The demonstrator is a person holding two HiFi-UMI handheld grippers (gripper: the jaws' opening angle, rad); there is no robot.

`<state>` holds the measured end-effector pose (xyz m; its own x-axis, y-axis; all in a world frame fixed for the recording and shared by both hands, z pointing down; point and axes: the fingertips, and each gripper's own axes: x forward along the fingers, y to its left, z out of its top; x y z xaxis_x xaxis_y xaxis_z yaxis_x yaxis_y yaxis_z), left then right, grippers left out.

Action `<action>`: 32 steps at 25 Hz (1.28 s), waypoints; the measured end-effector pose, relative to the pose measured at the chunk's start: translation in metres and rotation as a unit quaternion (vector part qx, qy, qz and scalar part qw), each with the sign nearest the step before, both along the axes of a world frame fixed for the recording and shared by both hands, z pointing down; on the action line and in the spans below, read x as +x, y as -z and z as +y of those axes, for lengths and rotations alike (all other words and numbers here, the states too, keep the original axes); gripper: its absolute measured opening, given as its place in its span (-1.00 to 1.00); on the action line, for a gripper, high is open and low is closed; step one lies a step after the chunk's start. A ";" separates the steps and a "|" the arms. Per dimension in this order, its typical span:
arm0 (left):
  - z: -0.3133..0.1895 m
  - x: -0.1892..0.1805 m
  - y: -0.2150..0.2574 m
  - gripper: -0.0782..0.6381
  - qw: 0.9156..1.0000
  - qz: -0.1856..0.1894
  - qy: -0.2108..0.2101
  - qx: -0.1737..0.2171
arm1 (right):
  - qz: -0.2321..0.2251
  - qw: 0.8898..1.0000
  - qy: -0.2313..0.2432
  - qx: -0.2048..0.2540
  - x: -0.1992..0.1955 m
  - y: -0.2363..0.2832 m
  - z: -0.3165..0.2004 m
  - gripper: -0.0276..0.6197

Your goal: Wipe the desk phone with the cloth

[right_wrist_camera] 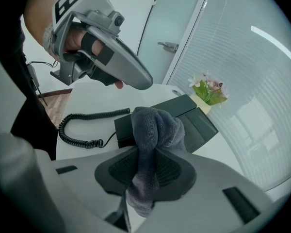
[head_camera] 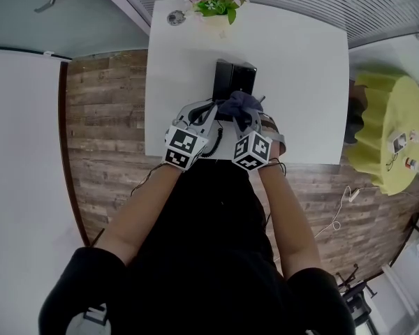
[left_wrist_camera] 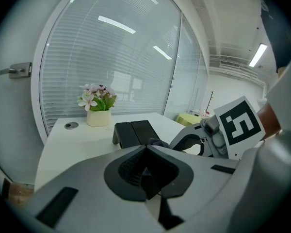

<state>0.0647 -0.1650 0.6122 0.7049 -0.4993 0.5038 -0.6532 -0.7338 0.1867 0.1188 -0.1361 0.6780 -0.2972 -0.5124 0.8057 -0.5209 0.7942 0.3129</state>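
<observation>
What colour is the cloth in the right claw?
Dark bluish grey cloth, clearest in right gripper view.

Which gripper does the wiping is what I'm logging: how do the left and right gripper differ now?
The left gripper is shut on nothing; the right gripper is shut on the gray cloth. The right gripper holds its cloth at the near end of the desk phone; the left gripper sits beside it, above the coiled cord. Both have their jaws together and face the phone.

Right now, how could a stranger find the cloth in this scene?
On the white table, a black desk phone sits in front of the flower pot. At the phone's near end, the right gripper pinches the cloth. It is the only soft, crumpled, grey thing there.
</observation>
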 end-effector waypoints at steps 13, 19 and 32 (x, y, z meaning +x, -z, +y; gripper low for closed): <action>0.011 -0.008 0.004 -0.75 1.000 -0.001 -0.009 0.005 | -0.009 0.998 0.003 -0.058 -0.009 -0.012 0.030 -0.61; 0.016 -0.018 0.014 -0.75 1.000 -0.002 -0.016 0.006 | -0.033 0.992 0.004 -0.125 -0.019 -0.013 0.055 -0.61; 0.045 -0.033 0.084 -0.75 0.997 0.040 -0.053 0.030 | -0.189 0.978 -0.086 -0.014 -0.017 0.113 0.055 -0.61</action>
